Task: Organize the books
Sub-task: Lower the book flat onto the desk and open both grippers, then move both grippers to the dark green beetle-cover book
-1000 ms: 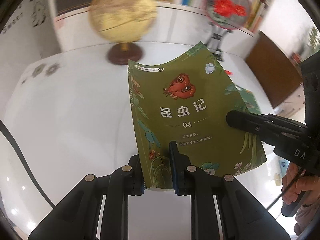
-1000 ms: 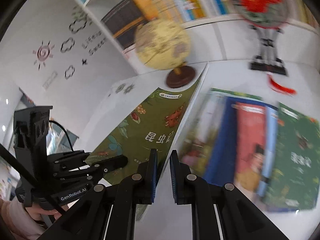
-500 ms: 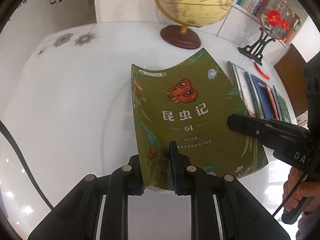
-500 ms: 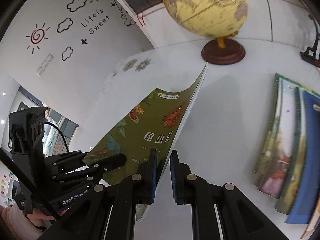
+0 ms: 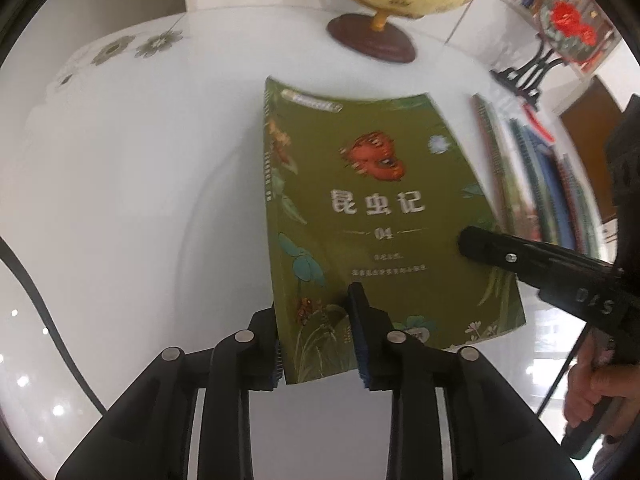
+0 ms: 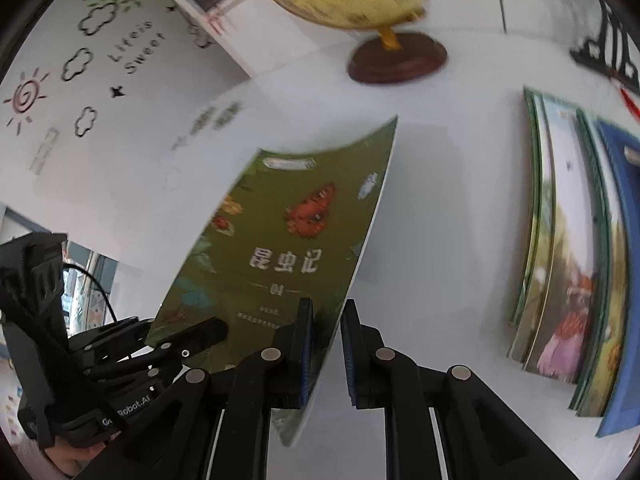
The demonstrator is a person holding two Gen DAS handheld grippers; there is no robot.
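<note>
White and glossy, the table [image 5: 120, 208] carries a globe [image 5: 372, 36] at its far edge and a fanned row of books [image 6: 576, 264] lying flat to the right, while the green book [image 5: 372, 208] is held just above the bare patch left of that row. Its bottom edge sits between the pads of the left tool [image 5: 316, 340], whose jaws are opening around it, and its right edge is pinched in the narrow gap of the right tool [image 6: 324, 344]. Judged from this, the row looks laid out, and this book has yet to be released and set down.
</note>
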